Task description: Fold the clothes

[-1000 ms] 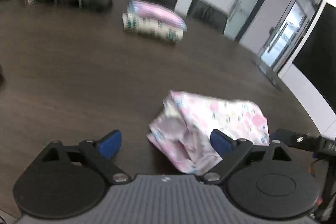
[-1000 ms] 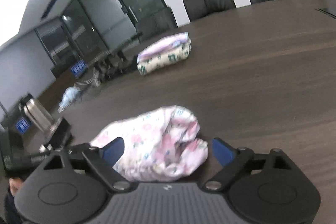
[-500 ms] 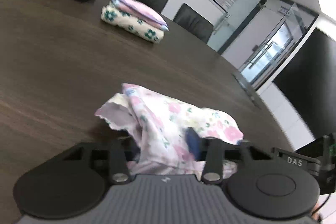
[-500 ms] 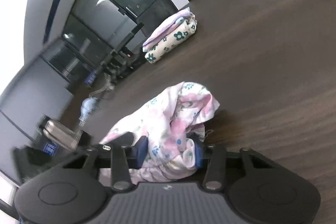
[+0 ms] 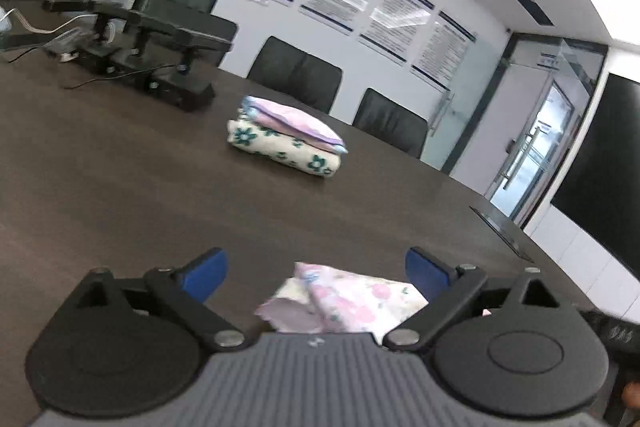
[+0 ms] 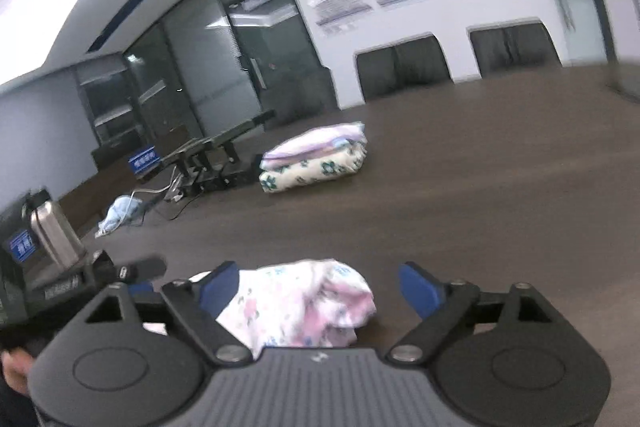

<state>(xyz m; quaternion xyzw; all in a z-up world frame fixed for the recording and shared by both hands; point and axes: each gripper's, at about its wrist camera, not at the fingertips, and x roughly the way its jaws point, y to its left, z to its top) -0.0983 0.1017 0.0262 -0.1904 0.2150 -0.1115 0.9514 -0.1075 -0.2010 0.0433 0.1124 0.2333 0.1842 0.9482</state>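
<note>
Dark conference table is bearing the crumpled floral garment, lying between and below both wide-spread tongs: left gripper and right gripper are opening, gripping nothing.

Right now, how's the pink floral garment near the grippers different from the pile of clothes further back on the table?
The pink floral garment lies crumpled and loose; the far pile is folded flat. The garment is a single piece, whereas the pile stacks a pink piece on a cream one with dark green flowers. Both are floral fabric resting on the dark table.
</note>
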